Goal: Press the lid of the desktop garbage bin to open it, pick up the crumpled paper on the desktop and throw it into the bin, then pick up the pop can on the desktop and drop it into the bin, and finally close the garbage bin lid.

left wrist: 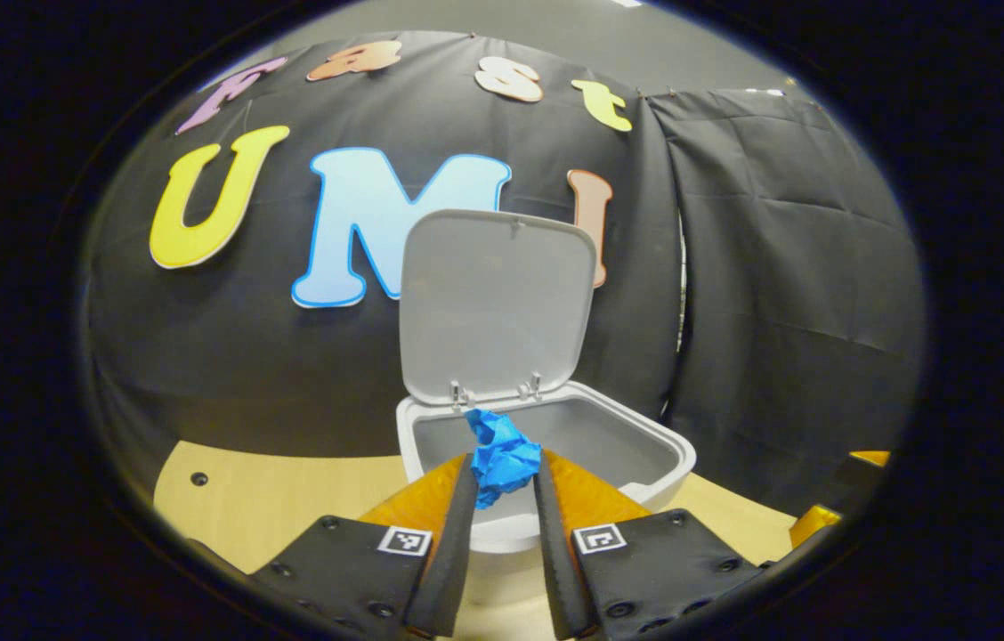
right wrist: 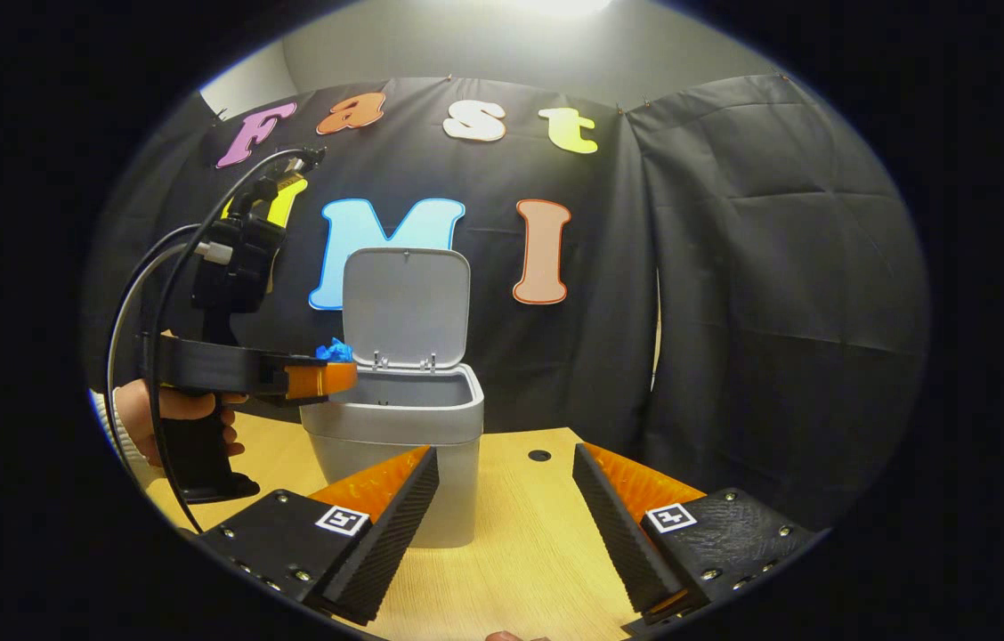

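Note:
A grey desktop bin (left wrist: 644,467) stands on the wooden table with its lid (left wrist: 497,303) swung upright. My left gripper (left wrist: 505,470) is shut on a blue crumpled paper (left wrist: 502,454), held just over the bin's near rim. In the right gripper view the bin (right wrist: 404,445) stands left of centre with its lid (right wrist: 406,307) up; the left gripper (right wrist: 324,374) reaches in from the left with the blue paper (right wrist: 335,351) at its tip above the bin's left edge. My right gripper (right wrist: 506,463) is open over the table, to the right of the bin.
The wooden table (right wrist: 520,543) has a small dark hole (right wrist: 539,455) behind the right gripper and another hole (left wrist: 198,478) at the left in the left gripper view. A hand (right wrist: 173,418) holds the left gripper's handle. Black cloth walls close the back and right.

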A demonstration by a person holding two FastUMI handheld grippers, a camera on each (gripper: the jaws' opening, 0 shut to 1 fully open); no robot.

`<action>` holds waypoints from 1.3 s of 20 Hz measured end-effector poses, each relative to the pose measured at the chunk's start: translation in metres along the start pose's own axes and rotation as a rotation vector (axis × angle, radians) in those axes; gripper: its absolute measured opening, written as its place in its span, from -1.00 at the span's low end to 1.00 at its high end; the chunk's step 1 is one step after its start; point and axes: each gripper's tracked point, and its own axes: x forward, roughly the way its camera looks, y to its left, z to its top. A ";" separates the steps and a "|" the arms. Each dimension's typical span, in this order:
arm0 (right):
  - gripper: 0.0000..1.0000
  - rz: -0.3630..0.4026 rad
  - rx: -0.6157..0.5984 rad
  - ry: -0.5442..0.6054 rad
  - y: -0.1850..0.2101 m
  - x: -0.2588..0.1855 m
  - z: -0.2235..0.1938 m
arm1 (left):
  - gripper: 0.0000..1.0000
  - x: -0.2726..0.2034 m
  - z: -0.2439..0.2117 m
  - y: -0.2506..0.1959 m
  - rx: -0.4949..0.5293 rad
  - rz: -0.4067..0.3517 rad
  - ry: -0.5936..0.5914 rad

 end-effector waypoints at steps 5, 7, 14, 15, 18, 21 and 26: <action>0.94 0.006 -0.004 -0.006 0.000 -0.005 0.001 | 0.53 -0.003 0.005 0.000 -0.016 -0.004 -0.016; 0.94 0.013 -0.009 -0.009 0.001 -0.007 0.003 | 0.90 -0.011 0.007 0.002 -0.027 0.001 -0.028; 0.94 0.104 -0.006 -0.021 0.028 -0.016 0.006 | 0.92 -0.058 0.020 0.019 -0.011 0.068 -0.097; 0.94 0.118 -0.005 -0.023 0.032 -0.019 0.007 | 0.92 -0.068 0.024 0.022 -0.009 0.077 -0.113; 0.94 0.170 0.003 -0.019 0.051 -0.028 0.005 | 0.92 -0.101 0.031 0.036 -0.002 0.116 -0.158; 0.94 0.227 0.003 -0.012 0.073 -0.038 0.002 | 0.92 -0.135 0.037 0.049 0.008 0.160 -0.189; 0.95 0.283 -0.008 0.007 0.102 -0.050 -0.001 | 0.91 -0.187 0.045 0.072 0.013 0.213 -0.235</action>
